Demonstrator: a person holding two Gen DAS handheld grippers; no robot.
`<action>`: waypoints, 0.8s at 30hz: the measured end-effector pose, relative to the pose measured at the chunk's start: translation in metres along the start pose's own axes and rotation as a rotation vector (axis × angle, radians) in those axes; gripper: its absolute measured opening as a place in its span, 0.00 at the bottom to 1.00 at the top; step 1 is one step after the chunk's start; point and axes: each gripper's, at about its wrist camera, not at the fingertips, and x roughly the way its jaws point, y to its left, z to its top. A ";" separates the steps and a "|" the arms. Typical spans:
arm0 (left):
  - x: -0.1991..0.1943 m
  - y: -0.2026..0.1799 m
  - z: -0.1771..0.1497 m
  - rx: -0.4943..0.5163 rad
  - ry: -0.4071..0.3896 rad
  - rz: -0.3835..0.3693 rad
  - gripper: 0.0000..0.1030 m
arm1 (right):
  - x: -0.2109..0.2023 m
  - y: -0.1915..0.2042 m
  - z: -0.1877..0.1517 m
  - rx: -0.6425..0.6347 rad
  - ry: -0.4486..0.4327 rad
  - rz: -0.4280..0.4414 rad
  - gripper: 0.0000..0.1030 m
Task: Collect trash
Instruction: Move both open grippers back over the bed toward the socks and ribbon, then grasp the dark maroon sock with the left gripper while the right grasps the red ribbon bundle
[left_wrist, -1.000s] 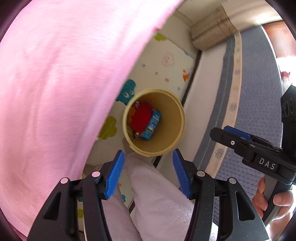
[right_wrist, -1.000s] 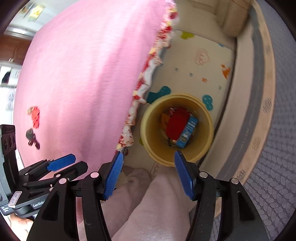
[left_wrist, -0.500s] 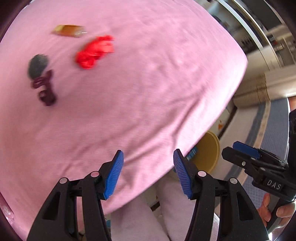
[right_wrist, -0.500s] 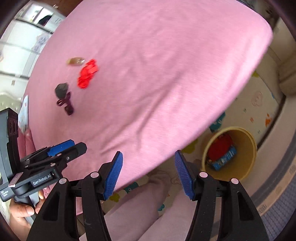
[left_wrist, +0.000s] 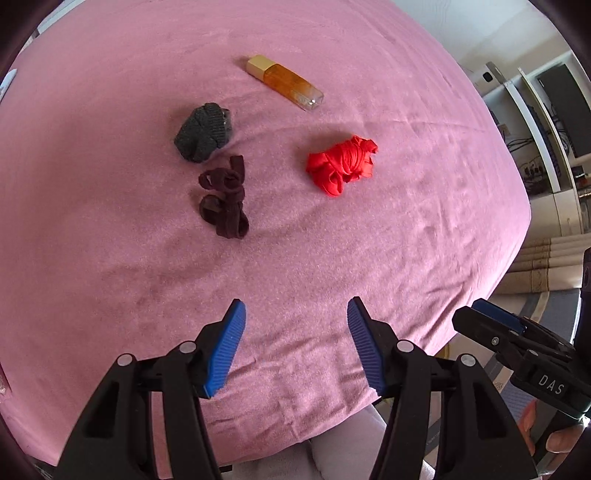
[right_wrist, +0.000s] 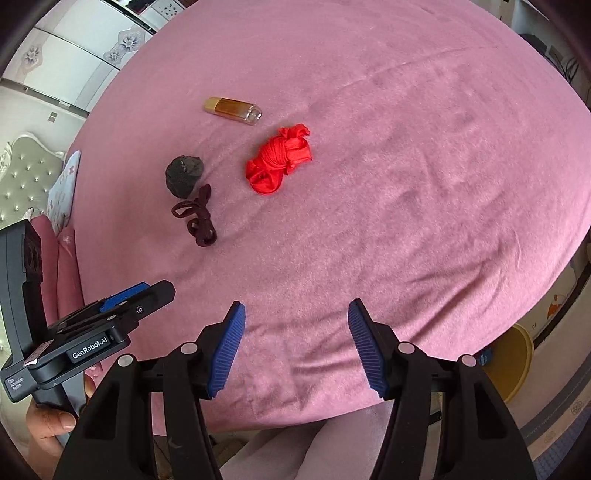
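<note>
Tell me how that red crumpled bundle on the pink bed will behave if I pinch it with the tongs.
The red bundle looks like thin knotted film or fabric, so it will probably squash and feel very light. Its loose loops may dangle or snag. Lying on the soft pink bedcover, it seems unlikely to roll.

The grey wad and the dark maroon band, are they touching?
Cannot tell: in both wrist views the grey wad and the dark maroon band nearly meet, with no plain gap or contact.

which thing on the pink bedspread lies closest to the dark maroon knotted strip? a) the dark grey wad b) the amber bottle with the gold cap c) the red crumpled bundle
a: the dark grey wad sits right beside the dark maroon knotted strip, while the other two lie farther off.
</note>
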 end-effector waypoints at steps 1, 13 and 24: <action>0.000 0.001 0.002 -0.010 -0.002 0.003 0.56 | 0.003 0.001 0.005 -0.007 0.005 0.000 0.56; 0.039 0.038 0.047 -0.186 0.026 0.027 0.58 | 0.055 0.016 0.087 -0.104 0.109 0.006 0.56; 0.088 0.069 0.076 -0.309 0.094 0.040 0.58 | 0.110 0.018 0.133 -0.121 0.211 0.003 0.56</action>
